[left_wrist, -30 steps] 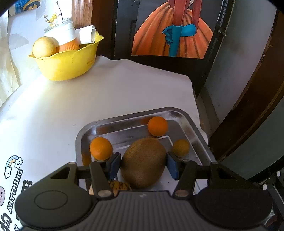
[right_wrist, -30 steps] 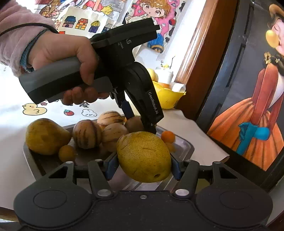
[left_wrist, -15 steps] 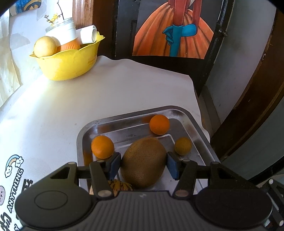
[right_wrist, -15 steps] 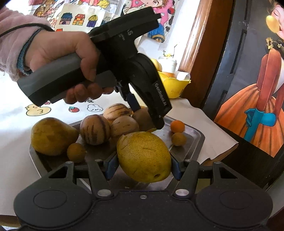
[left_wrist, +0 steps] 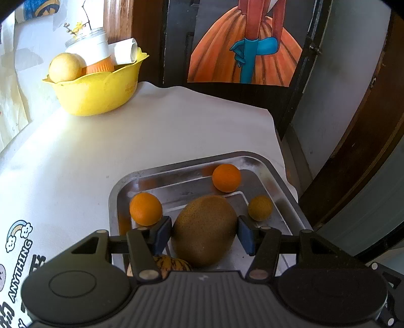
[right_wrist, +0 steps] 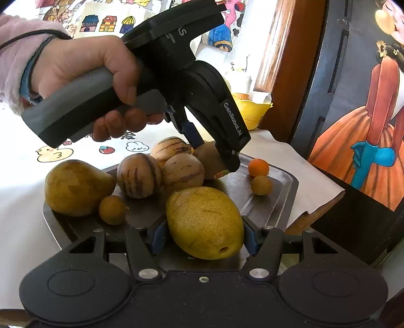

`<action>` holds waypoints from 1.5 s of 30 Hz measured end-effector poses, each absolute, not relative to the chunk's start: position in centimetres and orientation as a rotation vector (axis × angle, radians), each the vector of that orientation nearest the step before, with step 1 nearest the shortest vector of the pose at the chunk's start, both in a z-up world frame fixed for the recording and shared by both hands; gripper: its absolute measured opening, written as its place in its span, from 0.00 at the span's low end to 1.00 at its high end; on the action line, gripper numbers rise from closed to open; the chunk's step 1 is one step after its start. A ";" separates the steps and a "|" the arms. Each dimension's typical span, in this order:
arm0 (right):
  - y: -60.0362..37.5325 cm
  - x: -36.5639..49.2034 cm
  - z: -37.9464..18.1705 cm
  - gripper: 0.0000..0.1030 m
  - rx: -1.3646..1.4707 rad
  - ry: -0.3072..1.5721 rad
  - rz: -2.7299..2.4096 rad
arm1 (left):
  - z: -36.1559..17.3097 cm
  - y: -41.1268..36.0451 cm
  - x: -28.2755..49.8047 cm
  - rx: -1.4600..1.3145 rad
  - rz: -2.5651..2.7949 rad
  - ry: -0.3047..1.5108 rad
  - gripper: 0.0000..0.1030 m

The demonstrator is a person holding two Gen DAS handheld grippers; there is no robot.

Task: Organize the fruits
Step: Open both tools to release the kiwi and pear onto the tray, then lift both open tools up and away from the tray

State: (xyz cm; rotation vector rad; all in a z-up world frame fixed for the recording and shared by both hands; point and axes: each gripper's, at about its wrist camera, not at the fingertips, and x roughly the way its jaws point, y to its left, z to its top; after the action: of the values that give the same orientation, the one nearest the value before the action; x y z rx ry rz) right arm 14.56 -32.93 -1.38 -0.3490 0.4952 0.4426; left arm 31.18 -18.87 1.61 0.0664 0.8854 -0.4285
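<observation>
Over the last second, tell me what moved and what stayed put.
The left gripper drifted slightly nearer the tray, its view edging sideways. The right gripper eased closer too. No grip changed: the left keeps the kiwi, the right the pear. The oranges stayed put.

White tablecloth covers the table, printed with cartoon rainbow, duck, strawberry and lettering along the left side. Cloth edge hangs over the far right corner. Yellow scalloped bowl sits at the far left of the table, holding a pale round fruit, a white jar and a paper roll. Behind it, a white wall with children's drawings of houses and cartoon figures. Brown wooden post next to the wall. Dark panel with a painting of a figure in an orange skirt and blue gloves. Grey wall and dark wooden door frame to the right. Strong daylight on cloth, left side.
</observation>
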 end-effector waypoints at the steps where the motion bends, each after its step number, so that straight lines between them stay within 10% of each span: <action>1: -32.8 14.5 -1.4 0.60 -0.353 0.493 0.444 | 1.6 -19.0 31.1 0.072 -0.430 0.885 0.59; 29: -33.1 12.2 0.0 0.77 -0.201 0.370 0.336 | 4.8 -16.4 27.1 -0.016 -0.440 0.737 0.98; 45: -35.1 9.9 2.8 0.96 0.071 0.351 0.271 | 5.3 -11.0 21.4 -0.141 -0.280 0.553 0.99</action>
State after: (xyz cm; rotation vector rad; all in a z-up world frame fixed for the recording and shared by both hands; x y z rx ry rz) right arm 9.87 -35.14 2.79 0.0715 0.3505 0.2709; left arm 21.36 -10.96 5.31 -0.1409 0.5528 -0.2799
